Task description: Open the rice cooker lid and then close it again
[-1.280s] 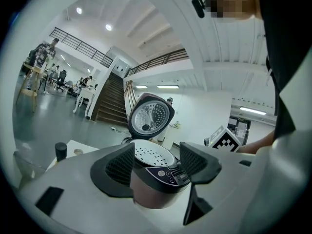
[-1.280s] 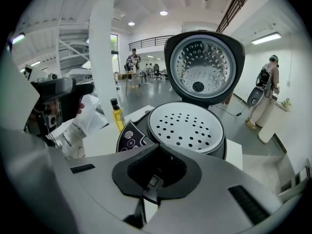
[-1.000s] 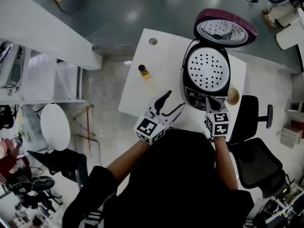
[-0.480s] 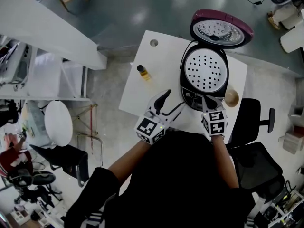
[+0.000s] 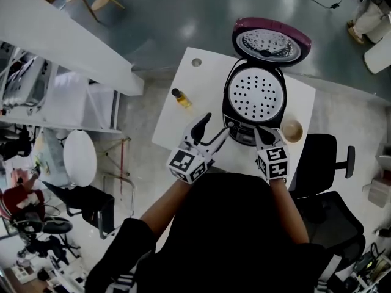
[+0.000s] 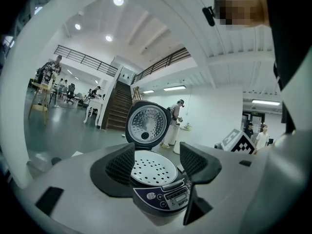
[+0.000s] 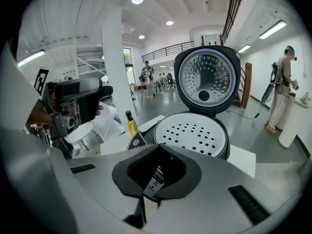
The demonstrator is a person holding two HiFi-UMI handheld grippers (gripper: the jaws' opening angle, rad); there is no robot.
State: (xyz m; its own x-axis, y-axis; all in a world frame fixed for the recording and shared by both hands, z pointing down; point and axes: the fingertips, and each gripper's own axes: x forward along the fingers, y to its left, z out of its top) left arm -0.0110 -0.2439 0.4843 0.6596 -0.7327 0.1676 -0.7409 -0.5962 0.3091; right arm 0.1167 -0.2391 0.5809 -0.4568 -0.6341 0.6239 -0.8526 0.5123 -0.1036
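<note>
— What's changed since a second ago?

— My left gripper has come up off the table a little and edged closer to the rice cooker. My right gripper has hardly moved; it's at the cooker's front.

— How do the jaws stand?

— The left ones are spread wide with nothing clamped. From that gripper's view the cooker's front sits framed between them, just beyond the tips. The right ones are pressed together, tips meeting, pointing down at the control panel. I can't tell whether they touch it.

— And the lid?

— The lid is swung fully up at the back of the cooker, its shiny dimpled inside facing me. Below it the white perforated tray lies flat over the pot's mouth.

— Anything else on the table?

— A small yellow bottle stands well to the left of the cooker, and a brown cup sits just beside it on the right.
</note>
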